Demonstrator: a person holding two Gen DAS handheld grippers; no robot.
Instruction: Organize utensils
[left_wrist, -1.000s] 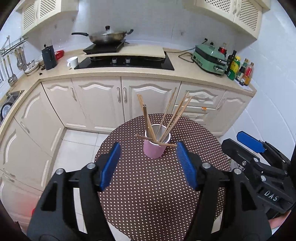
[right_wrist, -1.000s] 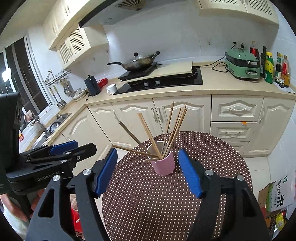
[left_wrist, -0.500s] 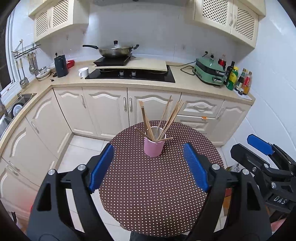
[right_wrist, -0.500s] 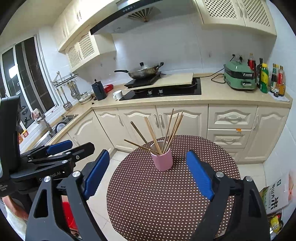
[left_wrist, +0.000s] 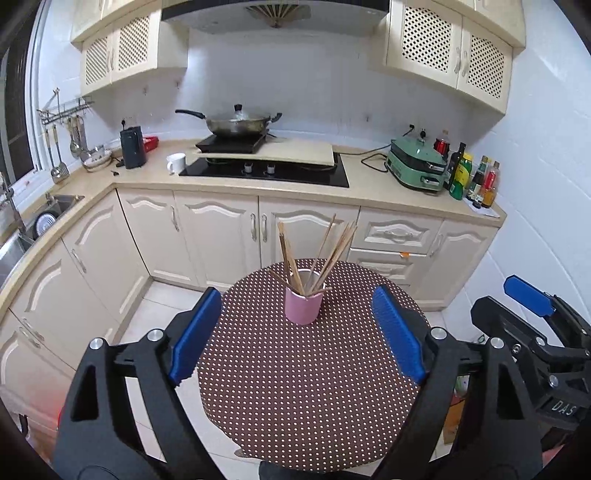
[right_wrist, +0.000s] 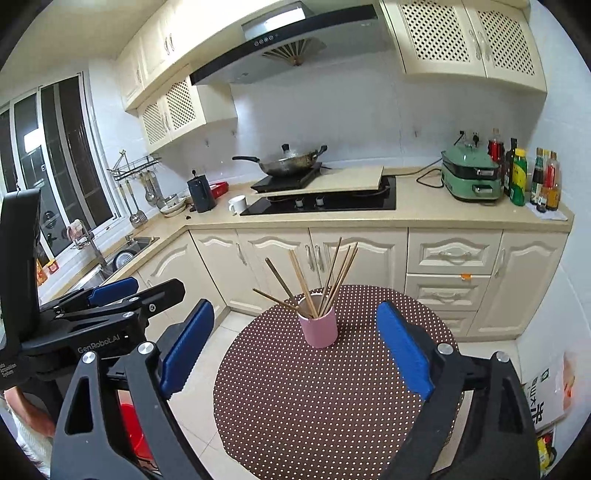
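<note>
Both the left gripper (left_wrist: 297, 336) and right gripper (right_wrist: 295, 350) have just been opened, empty, and drawn back; chopsticks (left_wrist: 317, 258) are left in the pink cup (left_wrist: 303, 306) near the table's (left_wrist: 295, 406) far edge, so sorting seems finished.

Both tools, left tool (left_wrist: 295, 336) and right tool (right_wrist: 295, 350), farther from pink cup (left_wrist: 303, 305), jaws wider.

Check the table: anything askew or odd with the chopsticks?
Mostly fine: the chopsticks stand bunched in the pink cup on the dotted table. One stick lies nearly flat across the rim, poking out to the left instead of standing. Nothing spilled or damaged.
</note>
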